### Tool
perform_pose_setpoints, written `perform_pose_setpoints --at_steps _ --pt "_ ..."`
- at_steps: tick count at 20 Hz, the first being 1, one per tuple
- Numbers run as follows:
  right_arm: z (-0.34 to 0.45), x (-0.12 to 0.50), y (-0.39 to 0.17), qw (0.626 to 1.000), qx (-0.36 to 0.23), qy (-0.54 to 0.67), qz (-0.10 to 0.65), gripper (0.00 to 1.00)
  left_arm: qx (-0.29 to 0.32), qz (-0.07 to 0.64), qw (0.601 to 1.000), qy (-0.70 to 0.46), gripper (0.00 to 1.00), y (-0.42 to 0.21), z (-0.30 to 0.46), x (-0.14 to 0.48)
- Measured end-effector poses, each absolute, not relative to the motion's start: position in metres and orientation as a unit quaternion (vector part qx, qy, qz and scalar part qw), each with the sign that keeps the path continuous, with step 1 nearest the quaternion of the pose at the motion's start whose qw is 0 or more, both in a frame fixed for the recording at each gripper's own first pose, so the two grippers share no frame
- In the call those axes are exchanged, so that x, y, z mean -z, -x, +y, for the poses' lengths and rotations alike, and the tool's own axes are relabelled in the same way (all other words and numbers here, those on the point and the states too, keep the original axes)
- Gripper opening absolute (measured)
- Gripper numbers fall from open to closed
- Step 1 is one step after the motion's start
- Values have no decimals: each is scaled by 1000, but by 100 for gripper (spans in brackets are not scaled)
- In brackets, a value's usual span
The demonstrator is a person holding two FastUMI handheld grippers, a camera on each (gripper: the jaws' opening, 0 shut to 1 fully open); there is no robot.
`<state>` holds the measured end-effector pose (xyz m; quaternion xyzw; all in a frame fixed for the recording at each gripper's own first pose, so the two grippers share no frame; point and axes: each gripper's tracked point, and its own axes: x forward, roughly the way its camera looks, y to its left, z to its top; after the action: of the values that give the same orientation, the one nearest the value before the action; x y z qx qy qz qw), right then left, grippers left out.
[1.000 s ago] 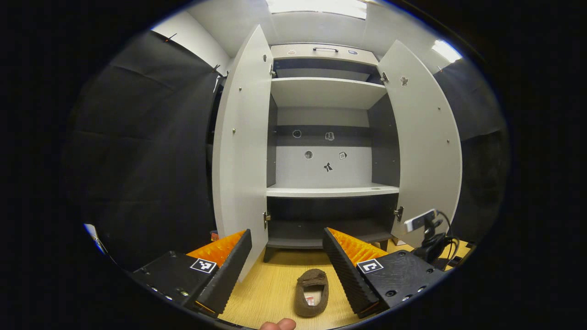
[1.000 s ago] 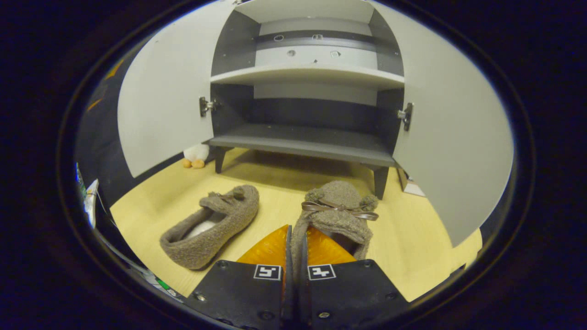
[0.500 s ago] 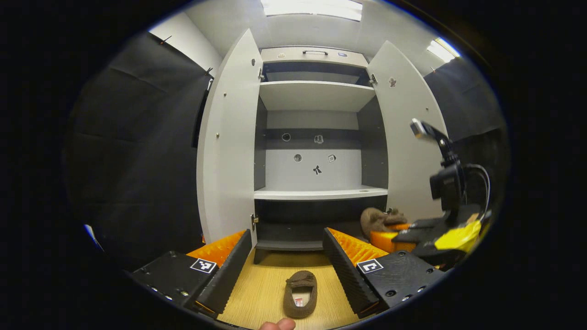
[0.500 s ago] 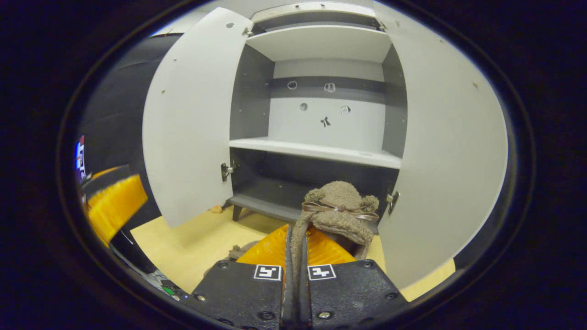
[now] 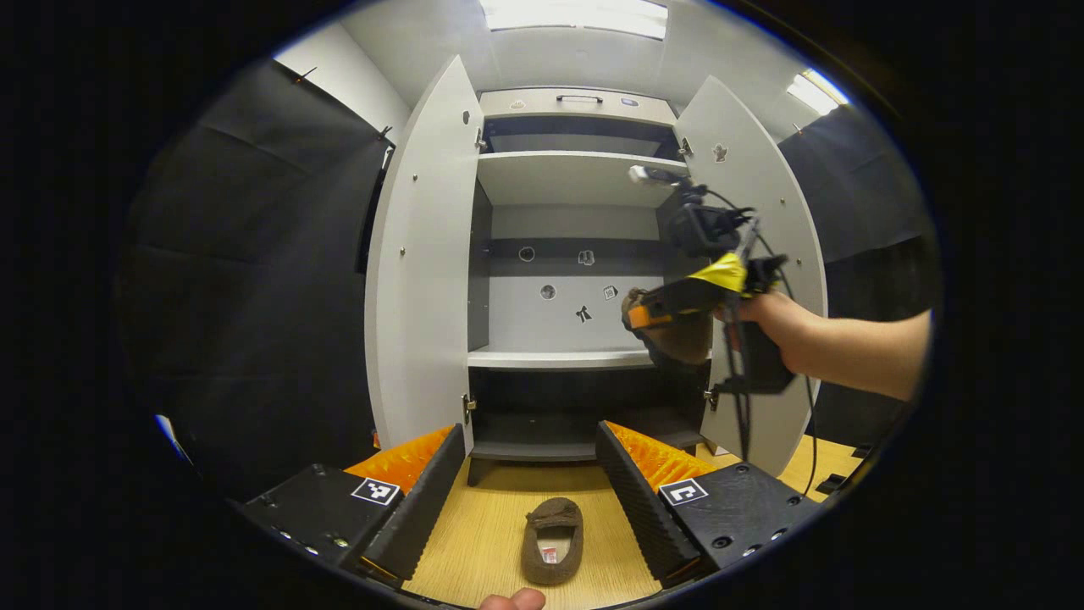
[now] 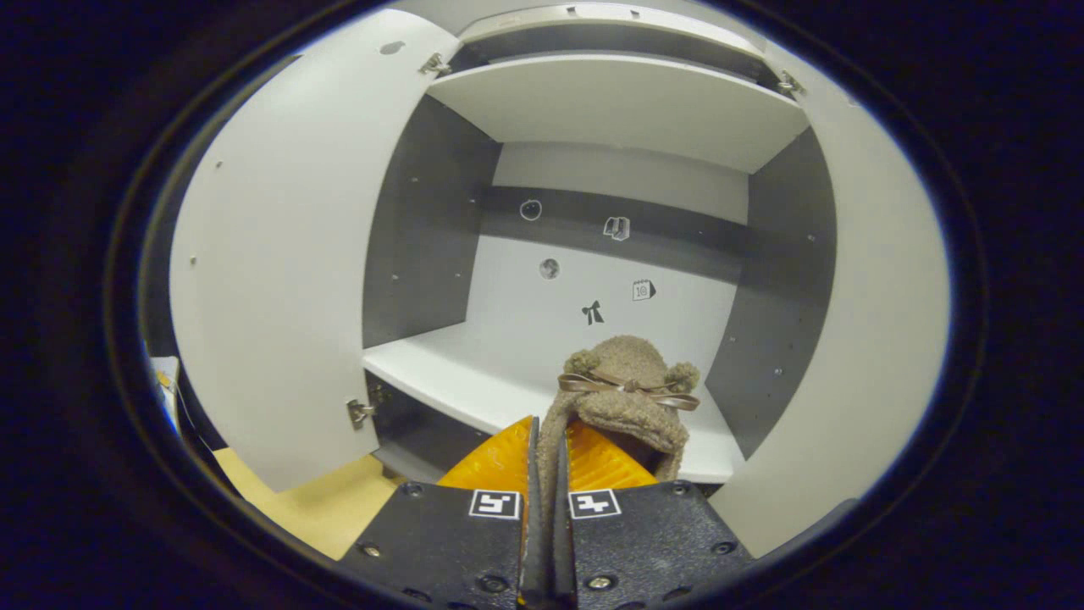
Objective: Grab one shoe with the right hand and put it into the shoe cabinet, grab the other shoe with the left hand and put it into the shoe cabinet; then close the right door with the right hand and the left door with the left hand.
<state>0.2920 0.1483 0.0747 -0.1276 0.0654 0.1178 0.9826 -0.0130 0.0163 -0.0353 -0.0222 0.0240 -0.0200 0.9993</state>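
A brown fuzzy shoe with a ribbon bow (image 6: 627, 394) hangs in the air, and my right gripper (image 6: 546, 449) is shut on its side wall. In the left gripper view that shoe (image 5: 673, 335) and the right gripper (image 5: 652, 315) are at the mouth of the cabinet, just above the middle shelf (image 5: 550, 359). The other brown shoe (image 5: 552, 540) lies on the wooden floor (image 5: 483, 542), toe toward the cabinet. My left gripper (image 5: 529, 453) hovers open above it, apart from it. Both doors, the left door (image 5: 419, 263) and the right door (image 5: 762, 203), stand wide open.
A person's hand and forearm (image 5: 834, 343) hold the right gripper, with cables hanging below it. A fingertip (image 5: 512, 601) shows at the bottom edge of the left gripper view. The cabinet has an upper shelf (image 6: 618, 102), a middle shelf (image 6: 474, 373) and a dark bottom shelf (image 5: 533, 436).
My right gripper has lifted its shoe off the floor up to the level of the middle shelf, toward the cabinet opening. The left gripper and the floor shoe have hardly moved.
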Motion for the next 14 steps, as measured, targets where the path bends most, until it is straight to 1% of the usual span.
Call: perform_pose_setpoints --at_steps 2,5,8,12,14 --pt "144 -81 -331 981 -97 153 76 8 20 25 999 25 95 13 17 35" --pt "145 -69 -373 976 -86 153 129 8 13 25 999 25 95 13 23 35" --pt "144 -54 -402 970 -78 141 182 8 7 28 999 27 95 11 30 37" --pt "150 -42 -414 962 -68 157 215 8 -3 33 999 25 95 7 39 41" --pt "148 -43 -417 960 -54 168 219 10 -2 36 999 27 95 5 39 42"
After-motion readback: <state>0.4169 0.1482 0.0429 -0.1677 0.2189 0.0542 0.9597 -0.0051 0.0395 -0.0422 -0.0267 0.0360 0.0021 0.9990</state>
